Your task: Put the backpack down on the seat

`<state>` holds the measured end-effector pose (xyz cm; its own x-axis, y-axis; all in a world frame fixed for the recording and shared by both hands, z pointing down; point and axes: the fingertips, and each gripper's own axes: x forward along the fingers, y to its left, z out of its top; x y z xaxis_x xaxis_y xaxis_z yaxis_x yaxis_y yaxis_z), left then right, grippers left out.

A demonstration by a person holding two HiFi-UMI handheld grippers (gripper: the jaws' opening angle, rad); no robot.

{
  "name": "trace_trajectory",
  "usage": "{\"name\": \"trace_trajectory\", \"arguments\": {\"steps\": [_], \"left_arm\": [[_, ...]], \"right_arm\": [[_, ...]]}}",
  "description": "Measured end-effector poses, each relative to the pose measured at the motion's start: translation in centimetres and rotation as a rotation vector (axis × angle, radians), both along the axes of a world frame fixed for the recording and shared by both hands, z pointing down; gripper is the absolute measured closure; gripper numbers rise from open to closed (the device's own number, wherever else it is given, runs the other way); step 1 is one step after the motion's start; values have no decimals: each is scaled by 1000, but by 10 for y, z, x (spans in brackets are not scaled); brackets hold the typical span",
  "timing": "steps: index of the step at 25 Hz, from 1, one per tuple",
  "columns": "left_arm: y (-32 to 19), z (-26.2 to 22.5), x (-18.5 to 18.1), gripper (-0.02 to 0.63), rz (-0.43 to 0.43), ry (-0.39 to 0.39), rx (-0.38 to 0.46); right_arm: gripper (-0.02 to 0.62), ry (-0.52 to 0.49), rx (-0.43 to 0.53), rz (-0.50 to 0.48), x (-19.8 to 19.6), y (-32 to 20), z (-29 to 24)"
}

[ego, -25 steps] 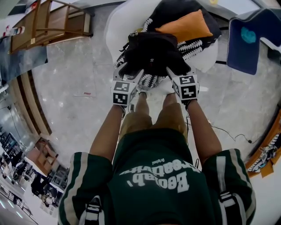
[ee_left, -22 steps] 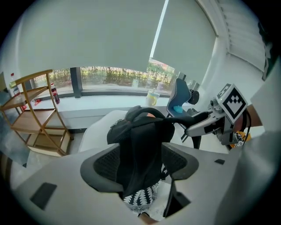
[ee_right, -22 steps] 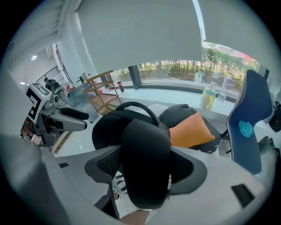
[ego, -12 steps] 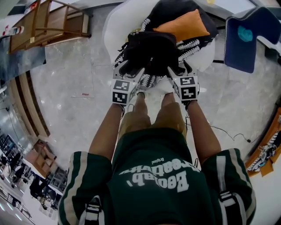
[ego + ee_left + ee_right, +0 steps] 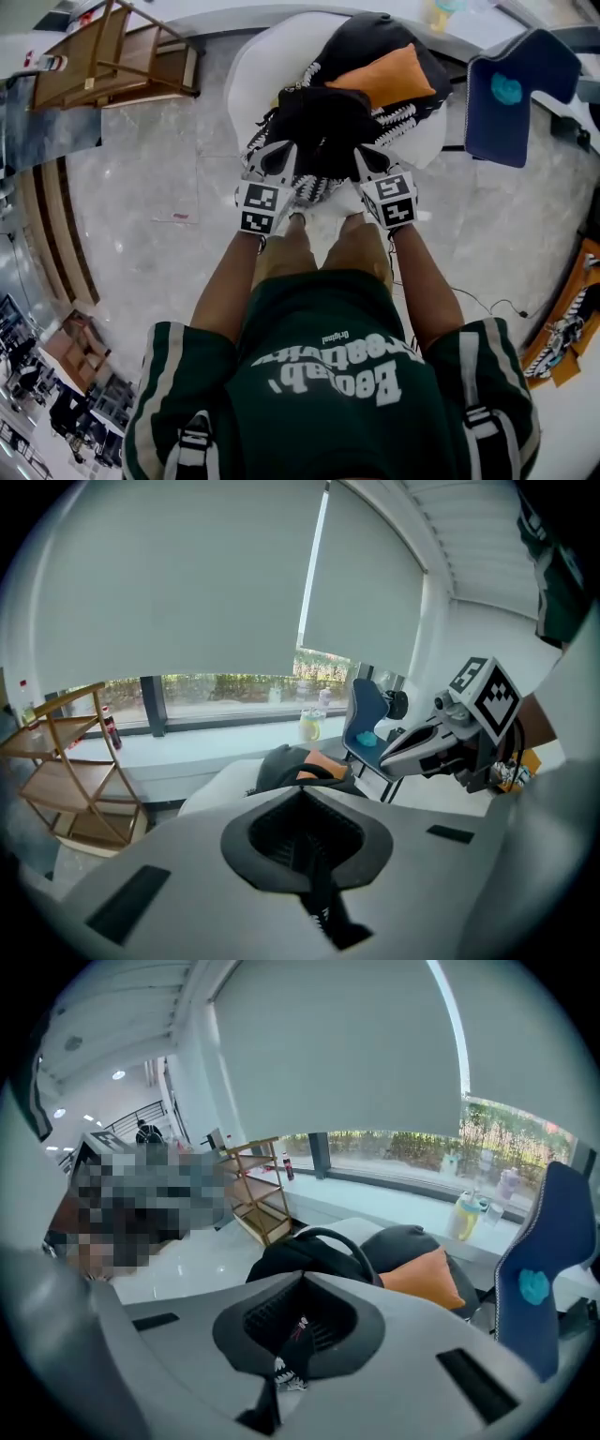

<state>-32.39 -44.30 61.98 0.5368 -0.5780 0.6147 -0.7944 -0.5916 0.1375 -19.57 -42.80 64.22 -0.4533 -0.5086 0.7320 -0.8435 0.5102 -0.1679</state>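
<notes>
- Backpack (image 5: 323, 127): black, hanging between my two grippers above the front of the white seat (image 5: 251, 66). Its bulk runs crosswise from one gripper to the other, with the carry handle (image 5: 339, 1239) uppermost.
- I cannot tell whether it touches the seat.
- Left gripper (image 5: 284, 155): jaws closed fully, pinching a black strap (image 5: 319, 892).
- Right gripper (image 5: 363, 157): jaws closed fully on another strap (image 5: 284, 1349).
- Obstructions: an orange cushion (image 5: 382, 75) and a black cushion (image 5: 375, 33) lie just behind it on the seat.
- Surroundings: blue chair (image 5: 514, 89) to the right, wooden rack (image 5: 112, 56) to the left.
</notes>
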Motion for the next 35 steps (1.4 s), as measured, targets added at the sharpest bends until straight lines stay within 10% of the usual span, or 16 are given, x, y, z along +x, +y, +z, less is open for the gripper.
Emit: {"name": "trace_trajectory", "arguments": {"steps": [20,35], "left_arm": [[8,-157,-77,588,124,128,297],[119,-272,-42,588,169,262,463]], "right_arm": [[563,31,324,167,-88,19,-146],[563,-63,594,160,-68,104,-279]]}}
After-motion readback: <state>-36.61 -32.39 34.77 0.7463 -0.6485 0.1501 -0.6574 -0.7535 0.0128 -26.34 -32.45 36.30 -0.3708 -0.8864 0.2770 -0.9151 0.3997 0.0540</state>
